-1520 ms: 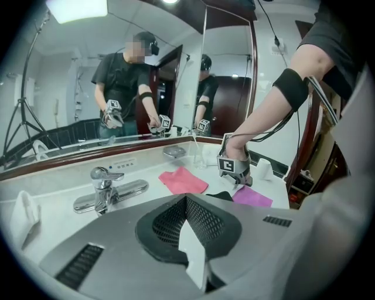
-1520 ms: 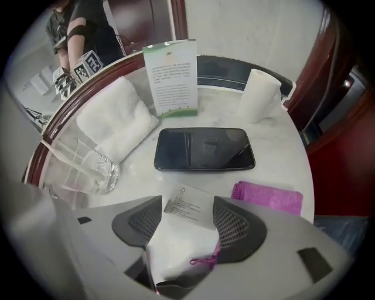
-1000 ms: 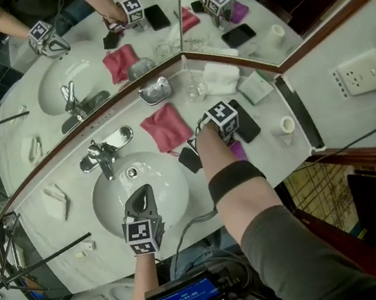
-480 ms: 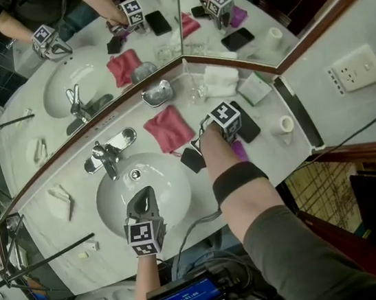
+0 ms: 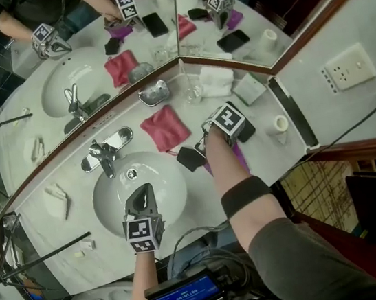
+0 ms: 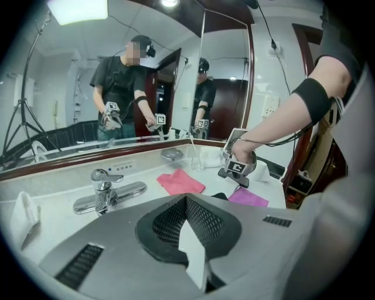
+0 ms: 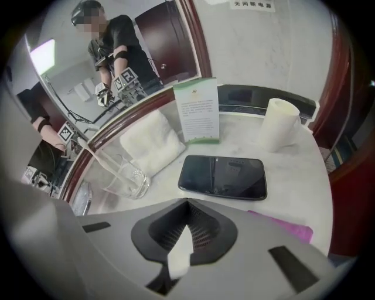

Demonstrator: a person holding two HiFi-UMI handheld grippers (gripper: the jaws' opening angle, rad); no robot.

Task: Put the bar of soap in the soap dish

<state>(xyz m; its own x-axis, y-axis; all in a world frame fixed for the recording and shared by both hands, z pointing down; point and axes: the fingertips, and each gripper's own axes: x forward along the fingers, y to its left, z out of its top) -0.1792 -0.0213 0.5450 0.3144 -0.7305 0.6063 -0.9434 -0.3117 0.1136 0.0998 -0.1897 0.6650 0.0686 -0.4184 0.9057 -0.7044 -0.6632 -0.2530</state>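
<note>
My right claw has just been closing, and now its tips are pressed together. I see no bar of soap between them, and I cannot pick out the soap for sure anywhere on the counter. A purple cloth lies just beside this claw. I cannot tell if a corner of it got caught in the pinch.

My left claw is pressed together too, with nothing in it. It hangs over the sink.

The soap dish is the shiny one at the back, right by the mirror.

Here is what I think could go wrong. If I lift now, I may carry nothing at all, because the claw shut on air. If the cloth is caught, it could drag along with me and bump the black phone, which lies near it. The drinking glass stands near the dish, so a wide swing that way could tip it over. Soap is slippery too, so a pinch on its edge could make it pop out and slide away.
</note>
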